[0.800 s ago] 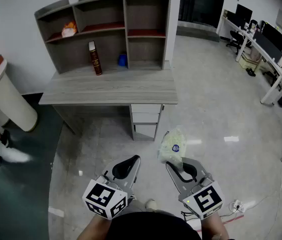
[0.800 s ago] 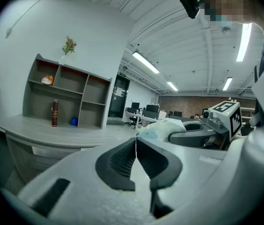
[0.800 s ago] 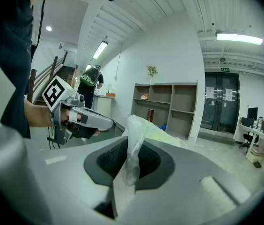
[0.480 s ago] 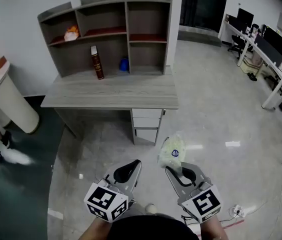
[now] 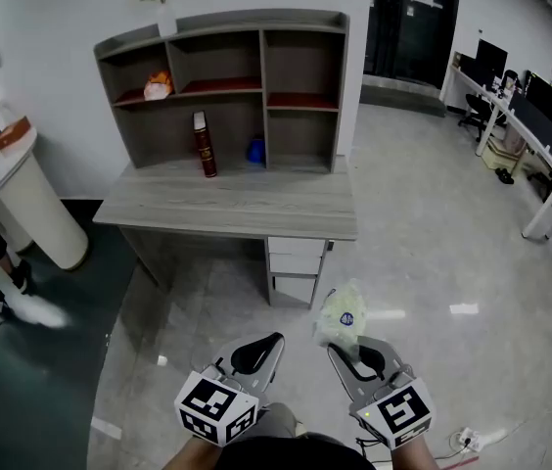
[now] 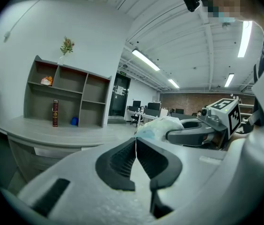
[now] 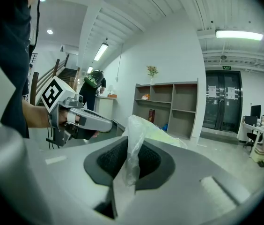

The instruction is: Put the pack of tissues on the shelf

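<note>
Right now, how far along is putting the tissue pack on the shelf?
Done: the right claw is shut on the pack of tissues, by its wrapper. In hand: the pack is held above the floor, short of the desk. Left: reach the shelf, set it there.

A grey table (image 5: 227, 204) carrying an open shelf (image 5: 261, 86) is standing against the white wall (image 5: 51, 27). The glossy floor (image 5: 433, 248) is reflecting ceiling lights (image 6: 146, 60). Office desks (image 5: 540, 164) are lining the right side.
</note>
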Available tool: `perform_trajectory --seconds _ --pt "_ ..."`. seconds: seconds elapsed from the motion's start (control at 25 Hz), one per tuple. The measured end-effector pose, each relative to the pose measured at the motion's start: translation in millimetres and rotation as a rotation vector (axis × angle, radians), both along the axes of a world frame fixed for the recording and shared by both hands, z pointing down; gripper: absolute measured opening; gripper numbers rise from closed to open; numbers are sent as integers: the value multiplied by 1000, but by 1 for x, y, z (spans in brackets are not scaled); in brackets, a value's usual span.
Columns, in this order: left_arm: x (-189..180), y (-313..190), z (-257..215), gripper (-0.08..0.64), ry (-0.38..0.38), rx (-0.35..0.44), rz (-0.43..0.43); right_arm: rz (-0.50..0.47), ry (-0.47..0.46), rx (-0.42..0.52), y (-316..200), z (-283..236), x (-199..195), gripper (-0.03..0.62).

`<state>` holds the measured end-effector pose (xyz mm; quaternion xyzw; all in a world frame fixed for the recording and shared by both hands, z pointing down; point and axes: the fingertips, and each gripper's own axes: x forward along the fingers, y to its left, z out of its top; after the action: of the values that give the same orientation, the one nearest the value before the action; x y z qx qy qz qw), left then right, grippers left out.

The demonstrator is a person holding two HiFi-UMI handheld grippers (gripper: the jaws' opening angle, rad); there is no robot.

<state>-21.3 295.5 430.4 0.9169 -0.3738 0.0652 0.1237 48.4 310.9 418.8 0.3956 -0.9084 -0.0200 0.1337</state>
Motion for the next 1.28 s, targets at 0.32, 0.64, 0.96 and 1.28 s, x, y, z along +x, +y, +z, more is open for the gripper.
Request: perform_trajectory --seconds 0.32,0.64,0.96,1.28 --pt "0 -27 -2 0 -7 -9 -13 -10 2 -18 -24 0 0 43" --pt "12 -72 -3 0 3 -5 0 -16 20 -14 -60 -1 6 43" --pt "12 -127 -1 -9 17 -19 -18 -43 52 -30 -111 2 3 43" --pt "11 -175 4 -11 19 -43 -12 -44 54 -44 -166 2 -1 43"
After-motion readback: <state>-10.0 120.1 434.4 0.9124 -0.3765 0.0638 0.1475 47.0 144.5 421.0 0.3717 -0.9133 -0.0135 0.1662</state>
